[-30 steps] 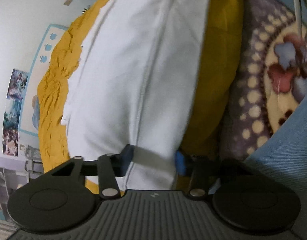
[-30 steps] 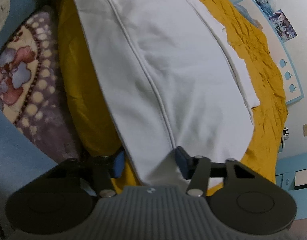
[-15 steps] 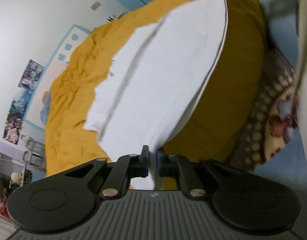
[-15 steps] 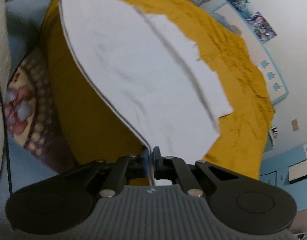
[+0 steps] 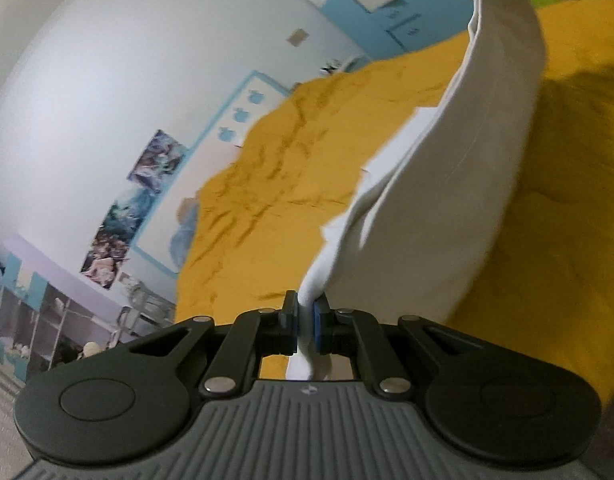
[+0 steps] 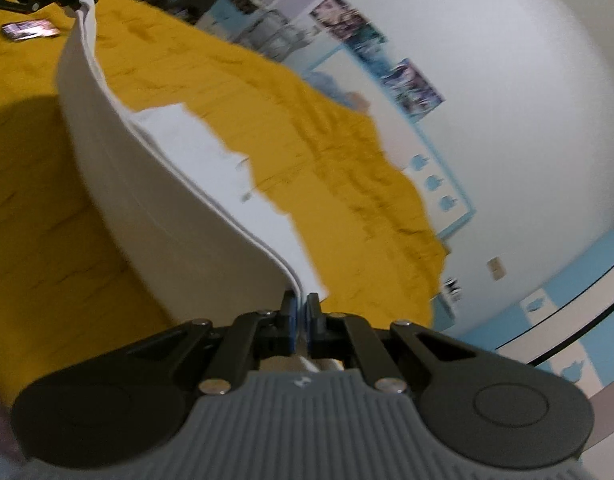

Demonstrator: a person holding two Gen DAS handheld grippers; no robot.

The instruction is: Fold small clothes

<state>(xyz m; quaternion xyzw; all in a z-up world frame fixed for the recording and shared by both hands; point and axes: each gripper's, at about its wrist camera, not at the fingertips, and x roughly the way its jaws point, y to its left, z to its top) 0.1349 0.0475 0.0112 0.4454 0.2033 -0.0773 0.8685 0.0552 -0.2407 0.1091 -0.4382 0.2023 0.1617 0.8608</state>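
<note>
Left wrist view: the left tool (image 5: 305,322) is clamped on one corner of a white garment (image 5: 459,184), which is held up above the yellow bed (image 5: 291,168). In the right wrist view, the right tool (image 6: 301,322) is clamped on the opposite corner, the cloth (image 6: 155,200) stretched between both tools. A phone (image 6: 31,29) is seen lying on the bed (image 6: 347,184).

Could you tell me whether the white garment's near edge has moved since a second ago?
Yes. Both tongs have lifted the white garment off the yellow bedspread; it previously lay flat.
</note>
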